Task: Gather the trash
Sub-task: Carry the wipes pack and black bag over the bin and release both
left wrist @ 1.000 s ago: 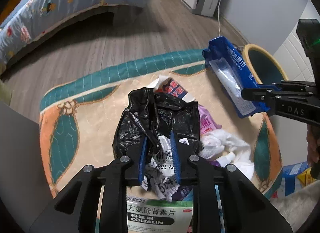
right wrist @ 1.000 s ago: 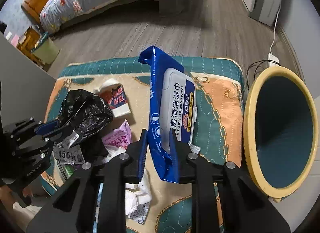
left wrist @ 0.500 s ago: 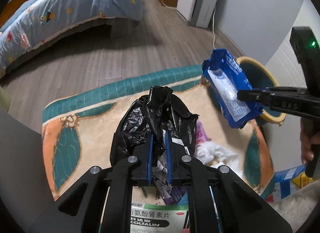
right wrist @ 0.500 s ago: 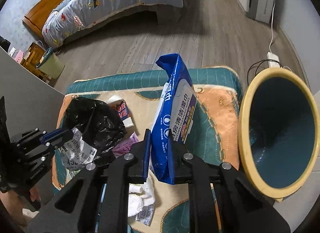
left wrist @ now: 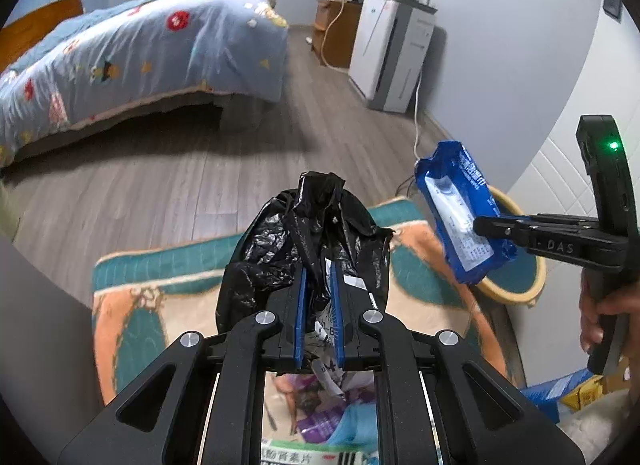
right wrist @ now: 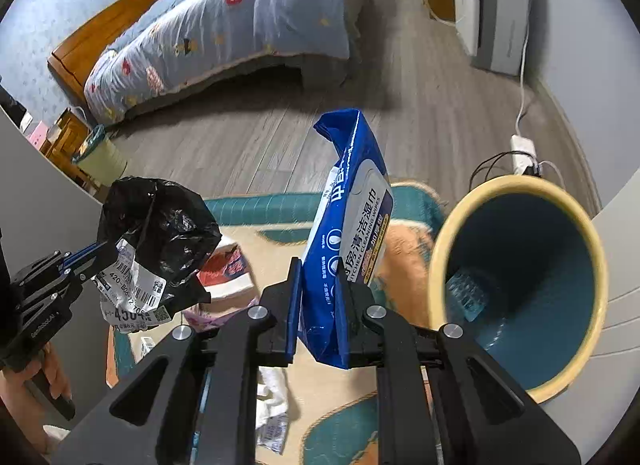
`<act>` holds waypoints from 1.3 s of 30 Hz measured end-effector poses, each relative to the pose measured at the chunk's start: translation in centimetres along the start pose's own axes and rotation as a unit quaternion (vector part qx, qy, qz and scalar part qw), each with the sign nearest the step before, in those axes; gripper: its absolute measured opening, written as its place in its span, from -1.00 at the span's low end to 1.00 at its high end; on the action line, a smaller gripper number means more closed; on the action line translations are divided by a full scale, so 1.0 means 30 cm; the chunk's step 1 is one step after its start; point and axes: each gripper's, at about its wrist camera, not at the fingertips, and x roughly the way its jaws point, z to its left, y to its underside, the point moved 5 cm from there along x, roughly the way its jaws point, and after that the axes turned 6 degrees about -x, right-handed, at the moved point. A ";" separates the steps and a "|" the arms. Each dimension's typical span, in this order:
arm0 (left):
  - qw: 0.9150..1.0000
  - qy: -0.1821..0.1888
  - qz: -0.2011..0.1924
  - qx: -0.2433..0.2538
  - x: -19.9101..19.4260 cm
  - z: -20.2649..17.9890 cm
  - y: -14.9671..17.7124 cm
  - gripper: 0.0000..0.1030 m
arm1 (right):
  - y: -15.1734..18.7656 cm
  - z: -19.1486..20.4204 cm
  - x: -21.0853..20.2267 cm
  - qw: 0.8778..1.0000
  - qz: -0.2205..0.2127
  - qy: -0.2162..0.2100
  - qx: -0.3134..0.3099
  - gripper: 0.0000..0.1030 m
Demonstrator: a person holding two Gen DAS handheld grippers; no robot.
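Note:
My left gripper point(left wrist: 319, 277) is shut on a crumpled black plastic bag point(left wrist: 308, 241) with a white shipping label, held up above the rug; it also shows in the right wrist view point(right wrist: 156, 225). My right gripper point(right wrist: 318, 277) is shut on a blue wet-wipes pack point(right wrist: 348, 233), held upright in the air just left of the bin; the pack also shows in the left wrist view point(left wrist: 460, 213). The yellow-rimmed bin point(right wrist: 520, 225) with a blue inside stands at the right and holds a small piece of trash.
Loose trash lies on the teal and orange rug point(right wrist: 260, 209): a red-and-white packet point(right wrist: 224, 269), white tissue point(right wrist: 272, 385), a medicine box point(left wrist: 316, 453). A bed point(right wrist: 240, 25), a white appliance point(left wrist: 392, 61) and a power strip point(right wrist: 524, 153) stand beyond.
Both grippers have risen from the rug. The black bag and the wipes pack have been lifted with them, and the wipes pack has moved closer to the bin.

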 end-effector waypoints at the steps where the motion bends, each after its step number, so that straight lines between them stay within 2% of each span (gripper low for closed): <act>1: 1.000 0.000 -0.003 0.005 0.002 -0.019 -0.006 -0.77 | -0.002 -0.014 -0.015 1.000 -0.005 0.001 0.003 -0.72; 17: 0.998 0.015 -0.021 0.055 0.084 -0.287 -0.043 -0.77 | 0.032 -0.278 -0.142 0.998 -0.037 0.038 0.045 -0.72; 24: 0.996 0.043 -0.025 0.080 0.128 -0.433 -0.034 -0.76 | 0.069 -0.437 -0.163 0.994 -0.039 0.059 0.086 -0.72; 31: 0.991 0.074 -0.006 0.110 0.195 -0.573 0.014 -0.76 | 0.132 -0.562 -0.145 0.989 -0.023 0.073 0.126 -0.72; 39: 0.988 0.108 0.023 0.105 0.281 -0.683 0.044 -0.76 | 0.208 -0.668 -0.100 0.981 0.005 0.093 0.169 -0.72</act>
